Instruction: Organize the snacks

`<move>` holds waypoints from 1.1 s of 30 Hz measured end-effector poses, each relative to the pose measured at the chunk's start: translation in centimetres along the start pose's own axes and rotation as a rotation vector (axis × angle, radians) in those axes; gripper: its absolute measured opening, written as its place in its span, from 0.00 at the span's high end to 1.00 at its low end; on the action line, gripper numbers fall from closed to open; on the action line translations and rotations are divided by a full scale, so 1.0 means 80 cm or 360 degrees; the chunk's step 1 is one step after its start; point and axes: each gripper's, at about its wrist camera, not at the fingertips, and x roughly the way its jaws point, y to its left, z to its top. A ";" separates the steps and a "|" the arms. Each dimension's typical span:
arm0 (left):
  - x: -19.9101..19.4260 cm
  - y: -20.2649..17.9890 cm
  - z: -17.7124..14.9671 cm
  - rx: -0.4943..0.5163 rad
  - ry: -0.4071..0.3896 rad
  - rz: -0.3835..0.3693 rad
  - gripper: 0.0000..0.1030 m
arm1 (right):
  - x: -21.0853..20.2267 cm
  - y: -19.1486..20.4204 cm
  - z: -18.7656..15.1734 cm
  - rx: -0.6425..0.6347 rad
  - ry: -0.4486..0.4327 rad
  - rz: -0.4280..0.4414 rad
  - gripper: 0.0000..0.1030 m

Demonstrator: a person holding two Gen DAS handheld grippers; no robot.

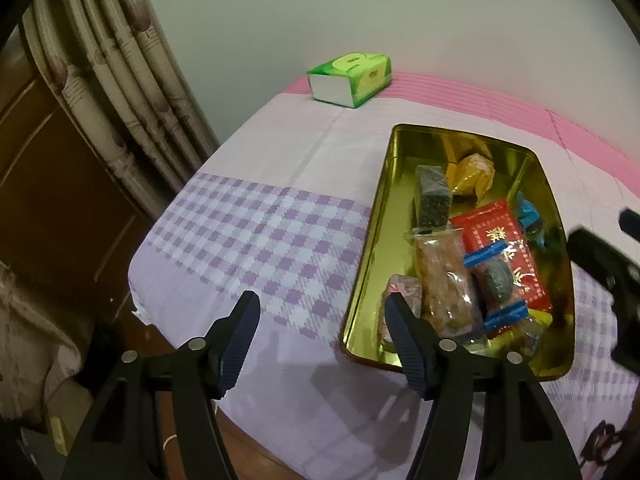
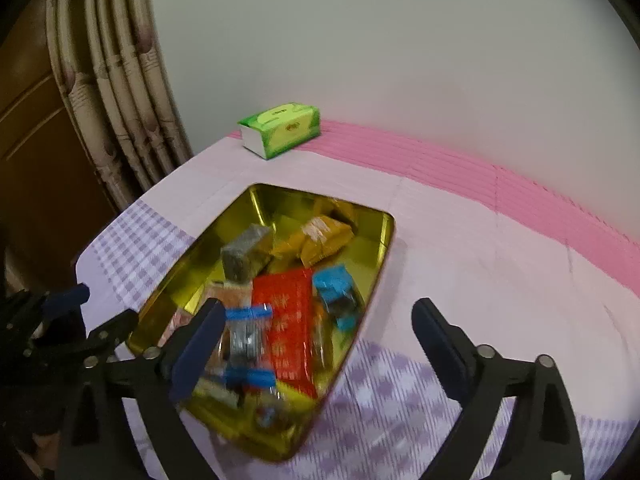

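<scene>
A gold tin [image 1: 370,240] [image 2: 386,248] sits on the lilac checked tablecloth [image 1: 256,240], holding several wrapped snacks. Among them are a red packet [image 1: 490,228] [image 2: 288,320], a dark block [image 1: 432,200] [image 2: 244,252], a yellow packet [image 1: 472,174] [image 2: 324,240] and a blue-wrapped sweet [image 1: 528,212] [image 2: 336,292]. My left gripper [image 1: 320,314] stands open at the tin's near left corner with nothing between its fingers. Over the tin's near right side my right gripper [image 2: 320,308] hangs wide open, its pads touching nothing. Its black body shows at the left wrist view's right edge.
A green tissue pack [image 1: 352,78] [image 2: 282,126] lies at the table's far left corner by the white wall. A beige curtain [image 1: 120,80] and brown wooden furniture [image 1: 48,200] stand to the left, past the table's edge. Bare cloth [image 2: 500,260] lies right of the tin.
</scene>
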 end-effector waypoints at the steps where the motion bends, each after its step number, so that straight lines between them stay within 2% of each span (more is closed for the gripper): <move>1: -0.001 -0.002 0.000 0.0011 -0.0003 -0.0005 0.36 | -0.003 -0.001 -0.005 0.0009 0.0004 -0.0011 0.05; 6: -0.005 -0.010 -0.002 0.0061 -0.0019 -0.0019 0.34 | -0.014 -0.001 -0.028 0.0039 0.0042 -0.0086 0.03; 12: -0.007 -0.016 -0.002 0.0095 -0.0030 -0.0034 0.33 | -0.017 0.008 -0.046 0.0016 0.0089 -0.0103 0.03; 33: -0.004 -0.017 -0.004 0.0103 -0.0007 -0.0044 0.33 | -0.009 0.023 -0.060 -0.0047 0.0150 -0.0110 0.02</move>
